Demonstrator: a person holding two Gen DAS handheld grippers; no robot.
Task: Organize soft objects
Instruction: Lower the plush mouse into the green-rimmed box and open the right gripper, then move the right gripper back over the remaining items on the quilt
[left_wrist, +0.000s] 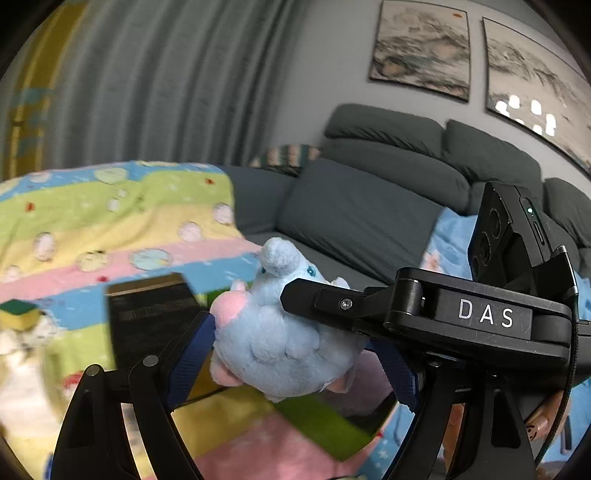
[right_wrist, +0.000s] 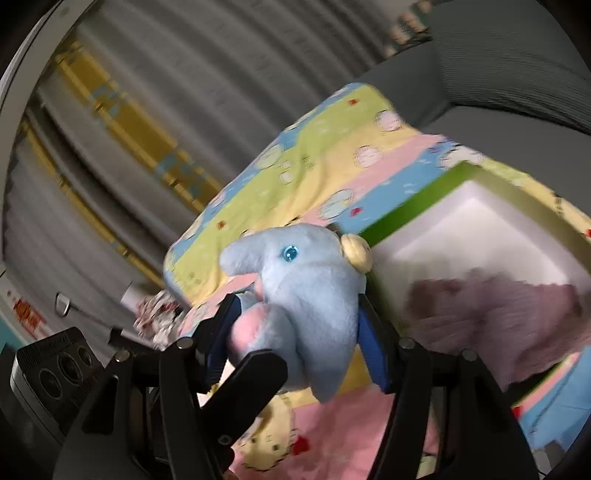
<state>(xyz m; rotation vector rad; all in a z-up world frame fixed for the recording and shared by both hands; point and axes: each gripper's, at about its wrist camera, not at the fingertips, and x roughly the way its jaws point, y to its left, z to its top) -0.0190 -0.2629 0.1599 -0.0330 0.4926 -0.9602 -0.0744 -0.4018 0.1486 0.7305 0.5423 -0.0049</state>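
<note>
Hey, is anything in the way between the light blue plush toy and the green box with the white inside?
Nothing visible blocks the light blue plush toy from the green white-lined box. A mauve fuzzy item already covers the near part of its opening; the rest looks free.

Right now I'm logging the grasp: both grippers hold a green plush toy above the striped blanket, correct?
Not green: the plush toy is light blue with pink patches, as the right wrist view shows. Both the right gripper and left gripper do hold it above the striped blanket.
</note>
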